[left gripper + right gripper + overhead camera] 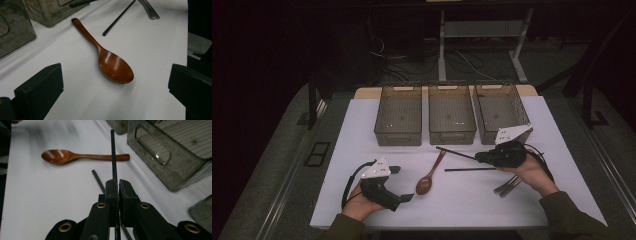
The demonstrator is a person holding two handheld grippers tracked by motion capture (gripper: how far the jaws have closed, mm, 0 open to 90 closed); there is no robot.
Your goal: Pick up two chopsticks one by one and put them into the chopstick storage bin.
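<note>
right gripper (117, 186) clamps one of two chopsticks (113, 155); left gripper (112, 82) gapes; three bins (452, 117).

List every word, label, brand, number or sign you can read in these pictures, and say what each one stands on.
None: no view shows readable writing.
The three bins show plain ribbed walls, no label.
The wooden spoon, the held chopstick, the one lying on the table and the forks bear no marks.
The right gripper and left gripper show brass rivets and pale plates, no lettering.
</note>
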